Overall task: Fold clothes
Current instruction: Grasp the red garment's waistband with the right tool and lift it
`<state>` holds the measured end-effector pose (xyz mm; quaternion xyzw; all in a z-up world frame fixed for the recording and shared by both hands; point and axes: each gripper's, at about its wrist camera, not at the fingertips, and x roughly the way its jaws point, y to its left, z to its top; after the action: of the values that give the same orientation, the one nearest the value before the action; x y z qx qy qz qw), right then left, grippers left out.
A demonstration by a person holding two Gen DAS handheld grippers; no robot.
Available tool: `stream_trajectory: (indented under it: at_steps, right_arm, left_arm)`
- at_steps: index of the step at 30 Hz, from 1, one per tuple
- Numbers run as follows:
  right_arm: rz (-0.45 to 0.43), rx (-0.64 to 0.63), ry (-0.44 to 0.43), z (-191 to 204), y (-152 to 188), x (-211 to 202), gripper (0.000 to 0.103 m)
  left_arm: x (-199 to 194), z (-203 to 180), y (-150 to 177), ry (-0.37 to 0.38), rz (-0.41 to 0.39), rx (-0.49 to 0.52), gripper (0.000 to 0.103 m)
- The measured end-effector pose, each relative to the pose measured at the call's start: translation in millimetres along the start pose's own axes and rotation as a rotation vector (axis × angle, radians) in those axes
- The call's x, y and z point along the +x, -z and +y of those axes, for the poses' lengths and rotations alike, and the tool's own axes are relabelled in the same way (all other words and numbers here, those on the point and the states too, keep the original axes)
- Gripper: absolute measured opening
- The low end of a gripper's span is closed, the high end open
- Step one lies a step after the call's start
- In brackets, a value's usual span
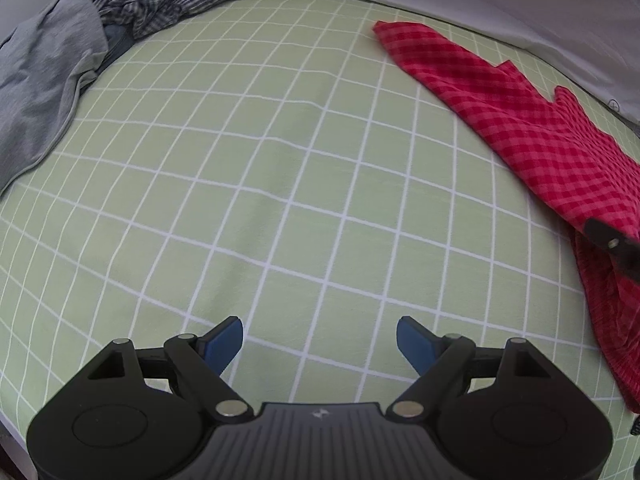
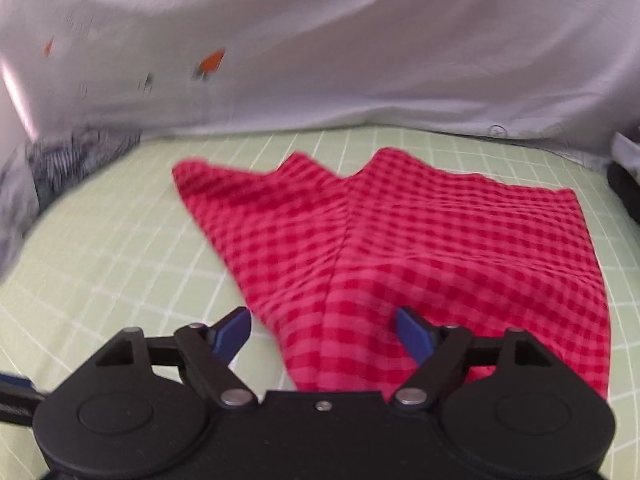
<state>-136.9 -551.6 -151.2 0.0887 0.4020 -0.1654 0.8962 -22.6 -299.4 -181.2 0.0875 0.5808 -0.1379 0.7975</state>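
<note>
A red checked garment [image 2: 400, 248] lies spread on the green grid sheet [image 2: 120, 248], with two pointed parts toward the far side. It also shows at the right of the left wrist view [image 1: 520, 120]. My right gripper [image 2: 322, 334] is open just above the garment's near end, holding nothing. My left gripper [image 1: 320, 340] is open and empty over the bare green sheet [image 1: 260, 180], well left of the garment. A black part of the right gripper shows at the right edge of the left wrist view [image 1: 612, 244].
A pile of grey and dark checked clothes [image 1: 100, 28] lies at the far left of the bed. A pale grey quilt [image 2: 340, 48] with small prints runs along the far side.
</note>
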Motion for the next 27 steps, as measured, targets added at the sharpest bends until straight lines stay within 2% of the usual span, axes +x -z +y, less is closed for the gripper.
stream_trajectory:
  at_steps: [2, 4, 6, 8, 9, 11, 13, 16, 17, 18, 19, 22, 25, 27]
  right_arm:
    - [0.033, -0.035, 0.036, 3, 1, 11, 0.080]
    - [0.067, -0.037, 0.048, 3, 3, 19, 0.073]
    - [0.093, 0.012, 0.011, -4, 6, 23, 0.044]
    - [0.104, 0.086, -0.039, -14, 10, 24, 0.033]
    - [0.098, 0.148, -0.080, -23, 12, 21, 0.023]
    - [0.083, 0.371, -0.217, -52, 16, 15, 0.022]
    - [0.052, 0.704, -0.393, -92, 30, 16, 0.021]
    - [-0.053, 1.183, -0.515, -149, 67, 15, 0.020]
    - [-0.086, 1.293, -0.508, -165, 79, 14, 0.020]
    - [-0.106, 1.348, -0.457, -181, 88, 10, 0.020]
    - [-0.107, 1.338, -0.380, -192, 92, 5, 0.020]
    - [-0.095, 1.242, -0.177, -216, 96, -14, 0.026]
    - [-0.088, 1.128, -0.059, -217, 91, -31, 0.038]
    - [-0.060, 1.029, 0.001, -209, 83, -35, 0.052]
  left_arm:
    - [1, 1, 1, 0.000, 0.004, -0.005, 0.085]
    - [2, 1, 2, 0.001, 0.006, -0.005, 0.085]
    - [1, 0, 2, 0.002, 0.005, 0.000, 0.085]
    - [0, -2, 2, 0.003, 0.003, 0.004, 0.085]
    - [0, -3, 2, 0.004, 0.002, 0.007, 0.085]
    - [-1, -3, 2, 0.005, 0.001, 0.011, 0.085]
    - [-2, -4, 2, 0.005, 0.001, 0.017, 0.085]
    - [-2, -5, 3, 0.006, 0.002, 0.024, 0.085]
    - [-2, -5, 3, 0.006, 0.004, 0.026, 0.085]
    - [-2, -5, 3, 0.006, 0.006, 0.028, 0.085]
    - [-1, -6, 3, 0.005, 0.008, 0.031, 0.085]
    - [1, -10, 3, 0.006, 0.013, 0.044, 0.085]
    - [4, -18, 2, 0.014, 0.020, 0.071, 0.085]
    - [5, -25, 3, 0.023, 0.025, 0.097, 0.085]
